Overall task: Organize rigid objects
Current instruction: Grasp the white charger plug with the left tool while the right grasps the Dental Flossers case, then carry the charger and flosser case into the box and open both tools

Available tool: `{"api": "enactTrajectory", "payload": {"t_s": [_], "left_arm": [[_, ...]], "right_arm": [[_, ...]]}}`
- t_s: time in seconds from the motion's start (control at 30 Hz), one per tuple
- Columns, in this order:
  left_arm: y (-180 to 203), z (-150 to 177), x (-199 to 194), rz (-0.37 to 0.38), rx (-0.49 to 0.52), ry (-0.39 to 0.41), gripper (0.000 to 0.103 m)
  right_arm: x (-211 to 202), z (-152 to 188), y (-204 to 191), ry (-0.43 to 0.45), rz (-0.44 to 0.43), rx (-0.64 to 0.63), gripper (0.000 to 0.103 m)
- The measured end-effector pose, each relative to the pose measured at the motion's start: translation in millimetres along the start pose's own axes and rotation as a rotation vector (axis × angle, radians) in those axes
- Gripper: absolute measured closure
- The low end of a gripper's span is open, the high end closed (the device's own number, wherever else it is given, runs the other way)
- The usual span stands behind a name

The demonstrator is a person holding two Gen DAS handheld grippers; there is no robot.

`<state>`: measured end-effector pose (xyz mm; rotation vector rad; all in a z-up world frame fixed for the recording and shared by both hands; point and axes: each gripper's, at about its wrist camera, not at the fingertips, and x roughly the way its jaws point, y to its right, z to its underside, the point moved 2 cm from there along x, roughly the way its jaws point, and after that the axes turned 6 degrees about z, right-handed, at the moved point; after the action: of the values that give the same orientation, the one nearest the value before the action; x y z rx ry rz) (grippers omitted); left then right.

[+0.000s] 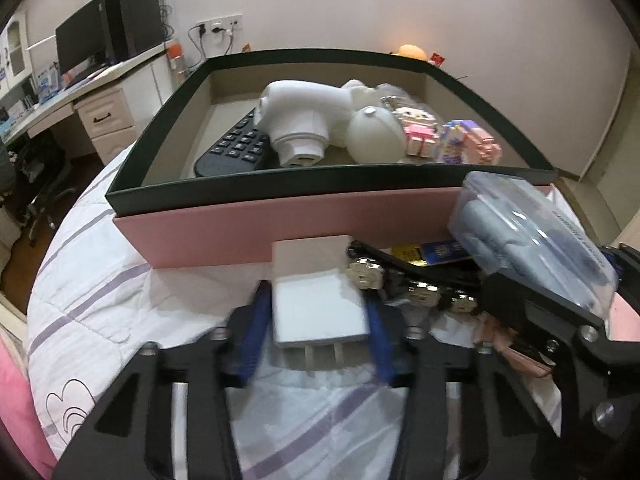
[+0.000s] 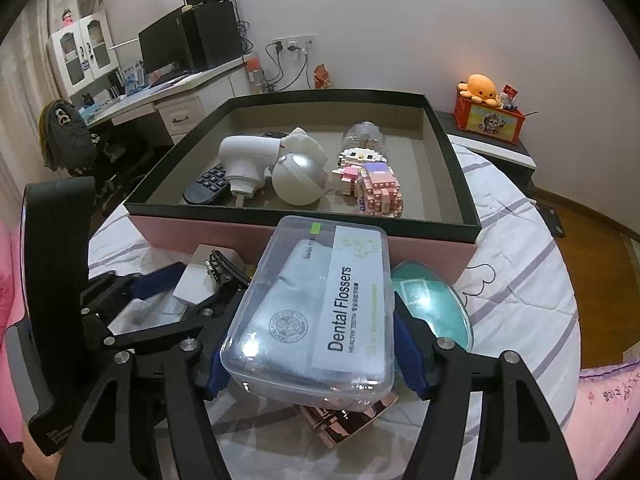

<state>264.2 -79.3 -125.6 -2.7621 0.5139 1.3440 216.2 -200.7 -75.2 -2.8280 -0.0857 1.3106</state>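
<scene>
Fingers first, nearest the lens: the left gripper (image 1: 318, 312) is clenched on a white charger block (image 1: 320, 312), blue pads pressing both its sides, the block sitting low over the striped bed quilt (image 1: 120, 280); the right gripper (image 2: 308, 344) is grasping a clear dental flosser box (image 2: 316, 312), its pads tight on the long sides, the box lifted and tilted above the quilt; inside that box, pale packets behind a white label.

Just under and beside the flosser box, a teal round case (image 2: 436, 300) lies on the quilt, and a rose-gold shiny thing (image 2: 348, 420) peeks from below it, too hidden to name; a black clip with little gold charms (image 1: 416, 284) lies between the two grippers, just beside the charger block.

Beyond them, the big box (image 2: 464, 184) sits on the bed, pink outside, dark green rim, grey-brown lining, open on top; inside, towards its near left, a black remote (image 1: 236, 152) lies flat with a white handheld device (image 1: 296, 120) resting partly over it; touching that, a white ball-shaped thing (image 1: 374, 138); behind those, a white plush (image 2: 304, 144); to the right, a pink brick-built figure (image 2: 380, 192) and a smaller brick cat (image 2: 352, 160), close together; behind them a clear jar (image 2: 364, 134); the box's right side is bare lining.

Far back, a desk (image 2: 160, 96) with a monitor (image 2: 162, 46).
</scene>
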Motion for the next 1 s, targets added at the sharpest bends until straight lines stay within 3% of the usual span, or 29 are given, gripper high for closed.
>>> {"api": "enactTrajectory", "payload": {"t_s": [0.53,1.0], "left_arm": [[-16.1,9.8,-43.8,0.025,-0.042,0.055,0.062],[-17.3,-9.1,-105.4,0.041,-0.034,0.177,0.062]], "right_arm": [[-38.3,0.0,6.3,0.075,-0.025,0.005,0.038],[-84.3,-12.1,1.5,0.179,-0.033,-0.014,0.038]]}}
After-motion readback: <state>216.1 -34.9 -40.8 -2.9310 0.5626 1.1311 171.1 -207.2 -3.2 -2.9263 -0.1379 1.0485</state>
